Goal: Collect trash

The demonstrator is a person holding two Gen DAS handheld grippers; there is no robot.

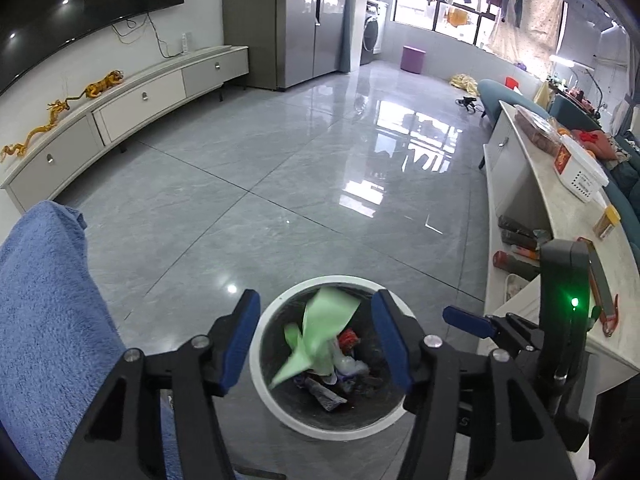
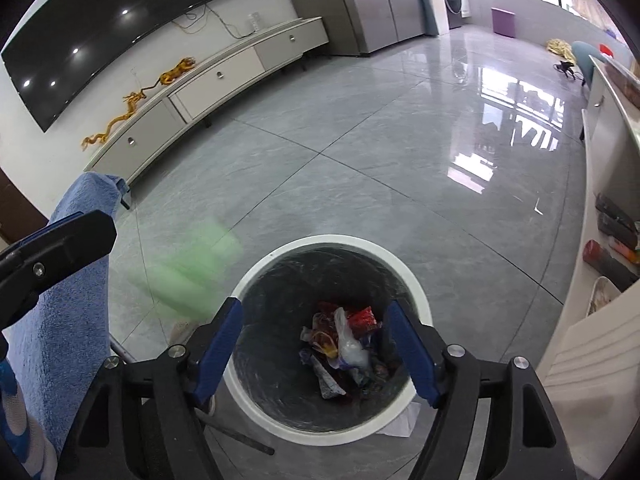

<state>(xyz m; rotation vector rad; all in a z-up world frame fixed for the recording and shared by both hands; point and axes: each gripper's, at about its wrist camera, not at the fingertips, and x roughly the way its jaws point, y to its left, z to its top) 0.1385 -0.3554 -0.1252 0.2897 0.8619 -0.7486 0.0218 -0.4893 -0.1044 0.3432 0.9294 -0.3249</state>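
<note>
Trash bin [image 1: 280,412], white-rimmed, low centre of both frames, on grey floor [image 1: 280,200]. Green paper [image 1: 320,332] blurred mid-air above its mouth, seemingly falling; could drift past the rim onto tile. Left gripper [image 1: 316,344] spread wide, empty. Right gripper [image 2: 316,352] likewise apart, holding nothing.

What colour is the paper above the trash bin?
Light green paper; the left wrist view shows it best.

Blue towel [image 1: 52,320], wall-mounted TV [image 2: 116,28], golden dragon figurine [image 2: 136,102] on low white cabinet [image 2: 224,76].
</note>
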